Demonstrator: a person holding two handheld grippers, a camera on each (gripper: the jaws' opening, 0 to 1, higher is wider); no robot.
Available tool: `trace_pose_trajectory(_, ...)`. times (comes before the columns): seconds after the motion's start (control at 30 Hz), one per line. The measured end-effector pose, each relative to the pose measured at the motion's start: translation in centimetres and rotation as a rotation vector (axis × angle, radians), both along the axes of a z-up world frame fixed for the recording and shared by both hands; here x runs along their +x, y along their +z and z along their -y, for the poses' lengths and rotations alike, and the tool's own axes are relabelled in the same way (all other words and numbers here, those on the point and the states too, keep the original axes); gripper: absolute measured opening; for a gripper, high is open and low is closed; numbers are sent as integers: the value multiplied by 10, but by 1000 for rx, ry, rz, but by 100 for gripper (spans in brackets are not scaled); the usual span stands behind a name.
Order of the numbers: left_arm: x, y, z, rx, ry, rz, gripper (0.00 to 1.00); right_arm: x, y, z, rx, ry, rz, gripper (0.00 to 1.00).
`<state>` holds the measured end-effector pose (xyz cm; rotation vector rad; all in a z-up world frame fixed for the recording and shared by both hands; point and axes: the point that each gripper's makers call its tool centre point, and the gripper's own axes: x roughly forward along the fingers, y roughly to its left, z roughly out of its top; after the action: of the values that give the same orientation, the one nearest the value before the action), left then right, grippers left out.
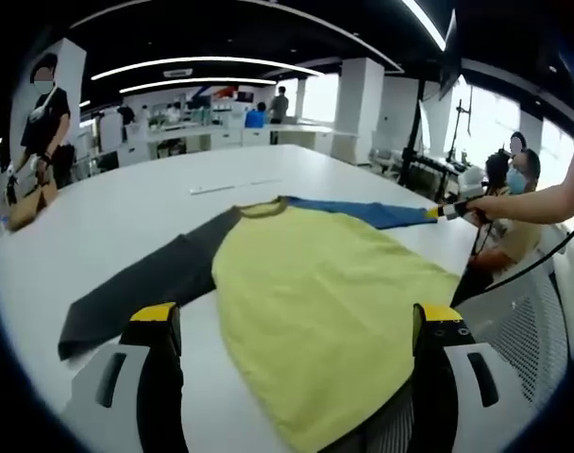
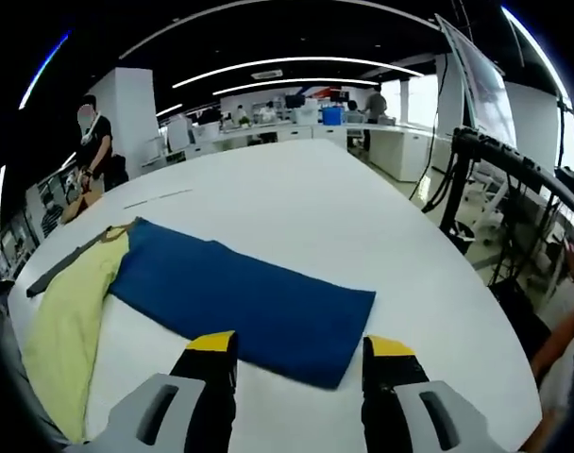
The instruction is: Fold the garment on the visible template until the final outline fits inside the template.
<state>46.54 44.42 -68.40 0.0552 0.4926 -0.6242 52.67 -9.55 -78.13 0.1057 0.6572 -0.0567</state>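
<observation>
A long-sleeved shirt lies flat on the white table (image 1: 98,226), with a yellow body (image 1: 315,302), a dark grey sleeve (image 1: 145,283) and a blue sleeve (image 1: 372,212). My left gripper (image 1: 297,316) stands open at the near edge, and the yellow hem runs between its jaws. In the right gripper view the blue sleeve (image 2: 240,297) stretches out across the table (image 2: 315,208) from the yellow body (image 2: 70,311). My right gripper (image 2: 300,344) is open with the cuff end lying between its jaws. The left gripper view shows the right gripper (image 1: 452,210) at the cuff, held by a person's arm.
Thin pale strips (image 1: 221,187) lie on the table beyond the collar. A seated person (image 1: 518,189) is off the table's right edge. A black stand with cables (image 2: 514,179) rises at the right. A standing person (image 1: 42,123) and desks (image 1: 193,132) fill the background.
</observation>
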Motion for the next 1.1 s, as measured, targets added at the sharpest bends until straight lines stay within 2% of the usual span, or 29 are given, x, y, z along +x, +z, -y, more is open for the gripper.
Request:
trace_pose_trajectory(0.23, 1, 1, 1, -7, 2, 4, 99, -4, -5, 5, -15, -21, -11, 35)
trace_pose_trajectory(0.43, 0, 1, 2, 2, -2, 1, 98, -5, -6, 11, -80, -33, -36, 22)
trace_pose_trajectory(0.67, 0, 1, 2, 4, -6, -1, 98, -6, -5, 14, -72, -92, -63, 11)
trace_pose_trajectory(0.83, -1, 1, 3, 6, -9, -2, 99, -12, -1, 6, -64, -114, -78, 3)
trace_pose_trajectory(1.1, -1, 3, 3, 1, -10, 3, 99, -14, 2, 0, -64, -106, -79, 0)
